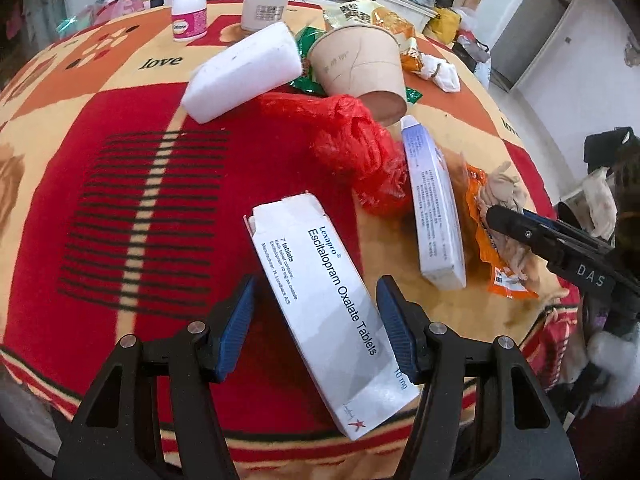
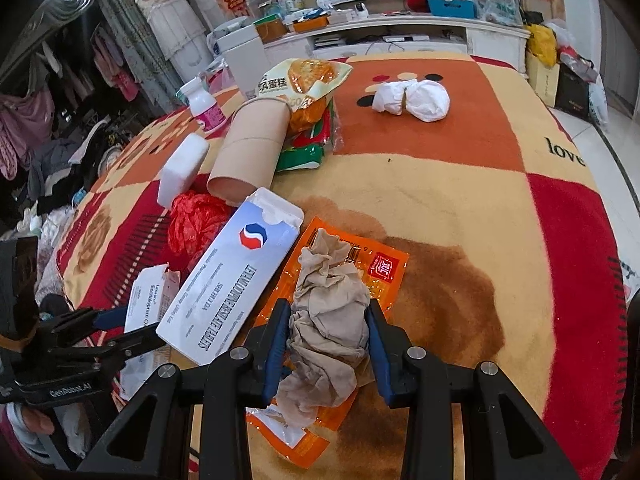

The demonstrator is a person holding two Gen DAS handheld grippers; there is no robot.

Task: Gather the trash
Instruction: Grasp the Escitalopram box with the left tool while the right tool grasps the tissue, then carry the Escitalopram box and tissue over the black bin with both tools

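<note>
My left gripper [image 1: 316, 304] is open, its jaws on either side of a white Escitalopram tablet box [image 1: 324, 304] lying on the blanket; the box touches the right pad. My right gripper [image 2: 328, 332] is open around a crumpled beige tissue [image 2: 328, 320] that lies on an orange snack wrapper [image 2: 380, 276]. The pads sit close to the tissue's sides. A second white and blue medicine box [image 2: 236, 280] lies to the left of the tissue. The right gripper [image 1: 496, 216] also shows in the left wrist view, over the tissue [image 1: 504, 192].
More trash lies on the red and orange blanket [image 2: 460, 184]: a red plastic bag [image 1: 356, 148], a brown paper cup [image 1: 360, 68] on its side, a white foam block [image 1: 244, 72], a cake wrapper [image 2: 308, 76], a white tissue wad [image 2: 412, 98], a pill bottle [image 1: 189, 8].
</note>
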